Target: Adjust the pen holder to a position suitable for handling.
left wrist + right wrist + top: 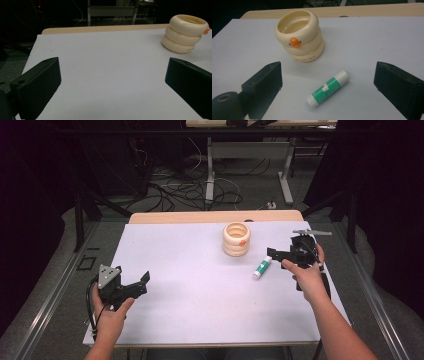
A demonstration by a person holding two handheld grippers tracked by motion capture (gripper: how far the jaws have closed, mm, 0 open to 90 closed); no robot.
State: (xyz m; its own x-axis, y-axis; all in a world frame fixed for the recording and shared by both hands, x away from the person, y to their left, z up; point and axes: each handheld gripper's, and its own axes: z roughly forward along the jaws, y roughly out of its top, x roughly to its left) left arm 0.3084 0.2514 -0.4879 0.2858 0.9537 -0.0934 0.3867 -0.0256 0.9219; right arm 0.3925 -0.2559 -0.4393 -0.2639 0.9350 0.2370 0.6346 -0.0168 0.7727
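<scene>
Jaws spread wide and holding nothing is what we see on both grippers: our right gripper (280,256) hovers just right of the green-and-white glue stick (328,88), which lies flat between its jaws in the right gripper view, while our left gripper (135,287) sits well to the left of that stick, over the near left part of the white table (200,295). We find the cream, ring-stacked plastic cup with a small orange duck bill (299,36) standing upright just beyond the stick, apart from it.
</scene>
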